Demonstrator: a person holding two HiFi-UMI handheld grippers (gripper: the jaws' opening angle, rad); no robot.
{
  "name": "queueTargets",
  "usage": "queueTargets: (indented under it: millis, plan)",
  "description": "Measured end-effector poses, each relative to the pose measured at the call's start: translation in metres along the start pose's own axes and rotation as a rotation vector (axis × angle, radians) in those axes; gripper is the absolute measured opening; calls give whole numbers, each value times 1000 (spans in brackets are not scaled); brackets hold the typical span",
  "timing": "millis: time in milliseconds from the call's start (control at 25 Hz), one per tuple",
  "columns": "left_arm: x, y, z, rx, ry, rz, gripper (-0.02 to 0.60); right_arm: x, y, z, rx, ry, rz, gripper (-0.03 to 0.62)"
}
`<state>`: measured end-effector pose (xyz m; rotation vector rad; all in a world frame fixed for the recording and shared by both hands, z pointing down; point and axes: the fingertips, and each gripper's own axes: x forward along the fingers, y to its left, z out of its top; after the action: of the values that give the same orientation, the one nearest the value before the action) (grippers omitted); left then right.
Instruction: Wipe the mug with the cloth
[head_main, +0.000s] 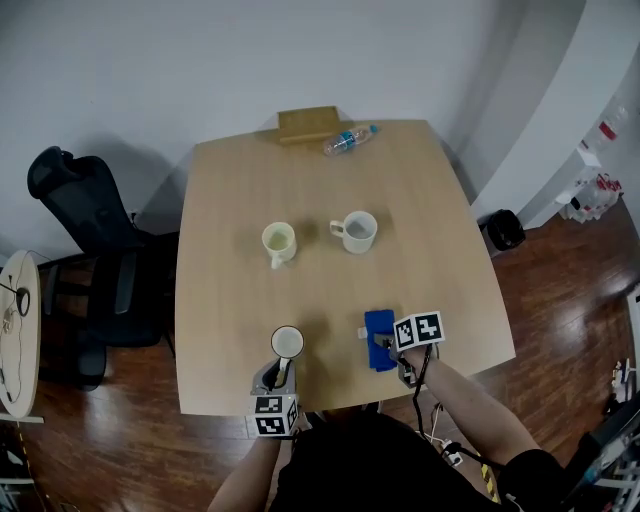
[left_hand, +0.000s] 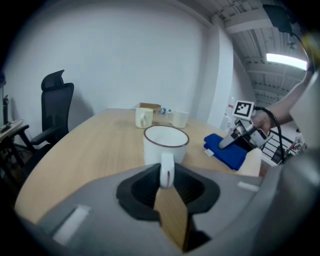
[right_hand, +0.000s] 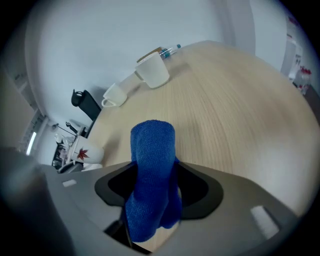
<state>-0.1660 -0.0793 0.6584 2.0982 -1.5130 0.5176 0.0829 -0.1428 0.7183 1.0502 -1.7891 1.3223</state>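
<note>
A white mug (head_main: 287, 343) with a dark red rim stands near the table's front edge. Its handle points at me and sits between the jaws of my left gripper (head_main: 281, 372). In the left gripper view the mug (left_hand: 166, 142) is upright, and the left gripper (left_hand: 167, 182) is slightly open around the thin handle. A blue cloth (head_main: 378, 335) lies on the table to the mug's right. My right gripper (head_main: 388, 346) is at its right edge. In the right gripper view the cloth (right_hand: 152, 165) bunches up loosely between the open jaws of the right gripper (right_hand: 157, 185).
Two more white mugs (head_main: 279, 241) (head_main: 355, 231) stand mid-table. A wooden block (head_main: 308, 124) and a water bottle (head_main: 348, 139) lie at the far edge. A black office chair (head_main: 80, 215) and a round side table (head_main: 20, 330) are to the left. A black bin (head_main: 505, 230) is on the right.
</note>
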Motion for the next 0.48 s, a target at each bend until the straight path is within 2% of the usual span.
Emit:
queueTargets:
  millis: [120,200,320,480]
  plan:
    - [0,-2,-1,20,23,-5,91,-5,-11,2,-83,12,-133,325]
    - [-2,-3,-2,28,38,-11,117,-8,-13,3,-121,12,-169,354]
    - [-9,-1,-1,15,31,-17,143,-11,-13,5,-130,-8,-148,367]
    - [-19,9,-1,-5,28,-14,150,-21,-18,5,-73,-60,-94,374]
